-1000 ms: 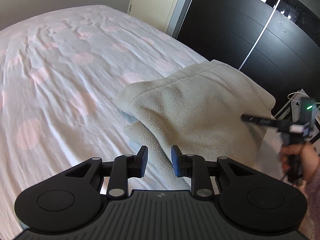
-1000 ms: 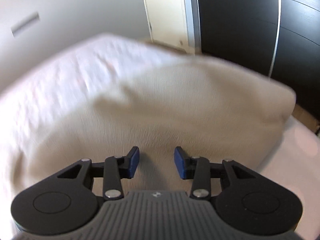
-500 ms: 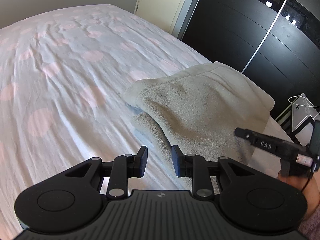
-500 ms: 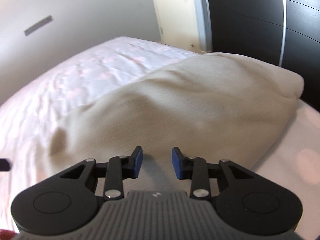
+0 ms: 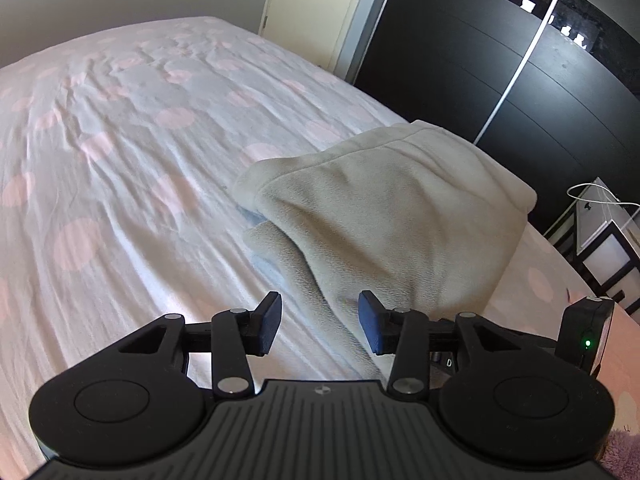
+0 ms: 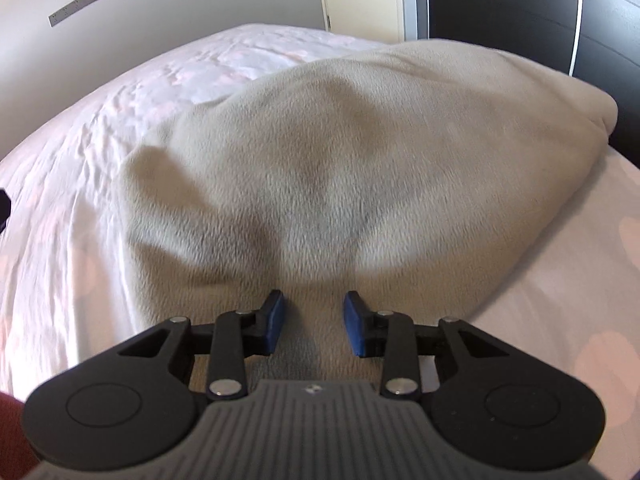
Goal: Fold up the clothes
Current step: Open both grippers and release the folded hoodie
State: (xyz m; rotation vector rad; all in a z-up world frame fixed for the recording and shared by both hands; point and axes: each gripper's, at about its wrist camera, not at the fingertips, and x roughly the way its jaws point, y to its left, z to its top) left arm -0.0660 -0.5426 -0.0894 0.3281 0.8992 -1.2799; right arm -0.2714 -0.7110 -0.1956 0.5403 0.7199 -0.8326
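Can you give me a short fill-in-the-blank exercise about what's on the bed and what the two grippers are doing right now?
1. The beige fleece garment lies folded on the ____.
2. The bedsheet is white with pale ____ dots.
3. The left gripper has its jaws ____, holding nothing.
4. The right gripper, jaws apart, hovers over the ____.

Missing words: bed; pink; open; garment
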